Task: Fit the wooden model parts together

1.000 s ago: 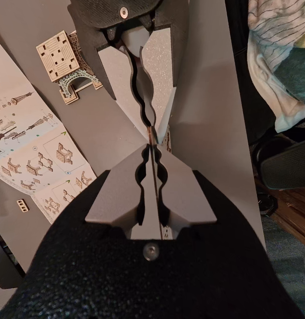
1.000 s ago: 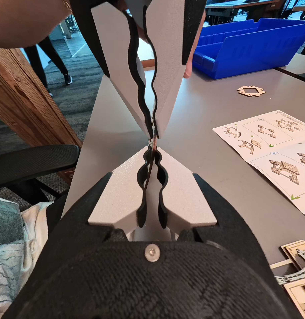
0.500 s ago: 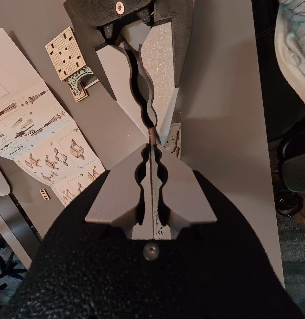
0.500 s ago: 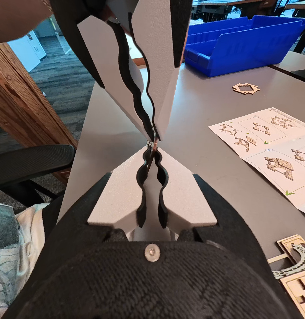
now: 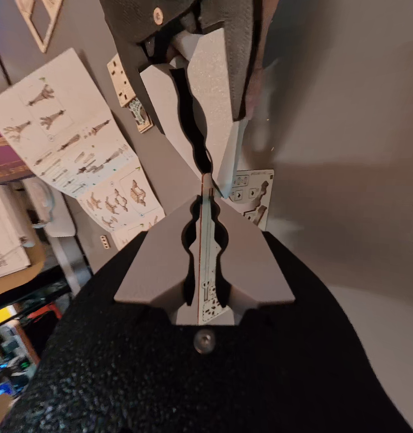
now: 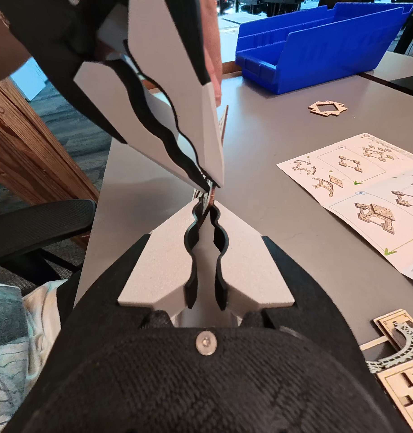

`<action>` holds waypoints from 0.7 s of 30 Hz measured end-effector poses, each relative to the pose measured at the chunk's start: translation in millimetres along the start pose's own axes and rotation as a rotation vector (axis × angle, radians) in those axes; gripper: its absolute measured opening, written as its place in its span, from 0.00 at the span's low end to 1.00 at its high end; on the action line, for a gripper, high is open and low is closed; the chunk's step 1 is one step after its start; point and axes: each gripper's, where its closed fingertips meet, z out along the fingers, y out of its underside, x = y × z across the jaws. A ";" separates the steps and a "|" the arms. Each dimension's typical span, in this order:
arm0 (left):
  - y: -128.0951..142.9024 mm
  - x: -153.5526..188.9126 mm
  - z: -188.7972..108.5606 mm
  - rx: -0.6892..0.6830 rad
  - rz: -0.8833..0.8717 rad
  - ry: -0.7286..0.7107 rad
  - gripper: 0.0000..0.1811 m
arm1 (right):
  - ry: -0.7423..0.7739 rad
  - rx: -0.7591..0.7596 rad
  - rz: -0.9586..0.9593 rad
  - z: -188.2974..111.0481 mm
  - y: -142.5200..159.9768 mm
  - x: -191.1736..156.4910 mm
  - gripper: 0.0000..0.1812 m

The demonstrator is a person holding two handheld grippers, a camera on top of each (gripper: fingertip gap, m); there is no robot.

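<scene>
My left gripper (image 5: 206, 199) is shut on a thin wooden parts sheet (image 5: 206, 269), seen edge-on between its fingers. My right gripper (image 5: 211, 174) comes in from above, tip to tip with it, and is shut on the sheet's far edge. In the right wrist view my right gripper (image 6: 206, 203) pinches a thin wooden piece (image 6: 204, 216). The left gripper (image 6: 212, 186) slants in from the upper left, with the sheet's edge (image 6: 224, 121) showing behind it. Both are held in the air above the grey table (image 6: 259, 164). The joint itself is hidden by the fingertips.
A part-built tower base (image 6: 399, 365) lies near my right gripper and also shows in the left wrist view (image 5: 130, 103). An instruction sheet (image 6: 364, 199), a square wooden frame (image 6: 327, 108), another cut-out sheet (image 5: 254, 199) and a blue bin (image 6: 317, 46) are on the table. A black chair (image 6: 37, 227) stands beside it. My two grippers' fingertips are within a few centimetres of each other.
The left gripper has tilted over to the left in the right wrist view. The left wrist view has swung, showing more of the instruction sheet. Both grippers stay shut, tip to tip.
</scene>
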 end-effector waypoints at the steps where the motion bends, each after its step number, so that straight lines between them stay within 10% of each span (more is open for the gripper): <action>1: 0.1 -0.2 -1.4 0.012 0.024 -0.040 0.03 | -0.008 0.003 0.003 0.0 -0.4 -0.7 0.02; 21: 15.2 -2.6 -9.0 0.047 -0.034 -0.006 0.03 | -0.017 0.036 0.026 -3.4 -4.6 1.0 0.01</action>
